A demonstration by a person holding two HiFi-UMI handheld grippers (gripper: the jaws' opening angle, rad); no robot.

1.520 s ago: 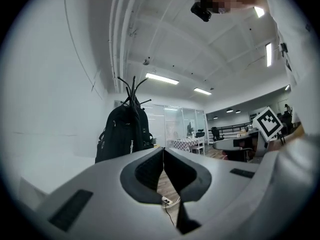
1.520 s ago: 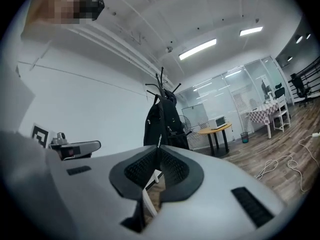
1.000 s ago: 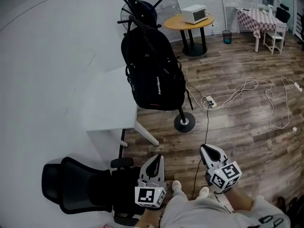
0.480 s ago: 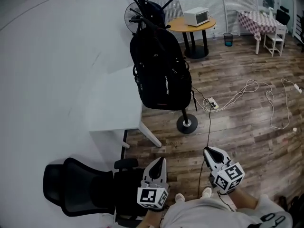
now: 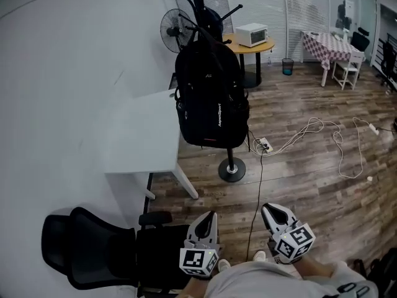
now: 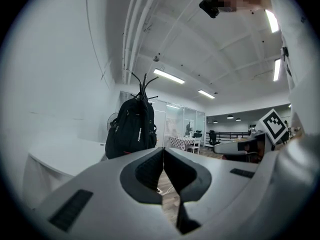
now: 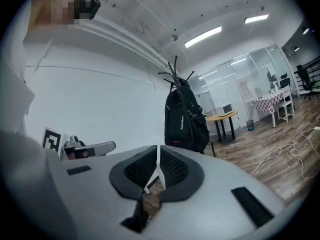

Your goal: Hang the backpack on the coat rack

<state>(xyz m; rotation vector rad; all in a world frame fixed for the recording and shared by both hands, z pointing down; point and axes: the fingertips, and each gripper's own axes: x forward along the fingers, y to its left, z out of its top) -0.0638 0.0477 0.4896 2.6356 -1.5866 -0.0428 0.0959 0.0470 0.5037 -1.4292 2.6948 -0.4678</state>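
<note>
A black fabric backpack (image 5: 211,98) hangs by its top from the upper hooks of a black metal coat rack (image 5: 231,169). Its body is against the pole and clear of the floor. The rack's round base stands on a brown wood-plank floor (image 5: 310,185), just beside the corner of a white counter (image 5: 139,135) set against a white wall.

At the bottom of the head view a person holds two grey grippers, each carrying a cube with square markers, both well apart from the backpack. The left gripper (image 5: 210,216) has its fingers pressed together with nothing between them. The right gripper (image 5: 267,207) also has its fingers closed together. A thin white strip (image 7: 152,180) shows in the slit between its pads, and I cannot tell whether it belongs to the gripper.

A black office chair (image 5: 93,253) sits at lower left, near the left gripper. Behind the rack stand a black pedestal fan (image 5: 172,27) and a round yellow table (image 5: 239,42) bearing a white microwave (image 5: 251,33). White cables (image 5: 322,132) trail across the floor to the right.
</note>
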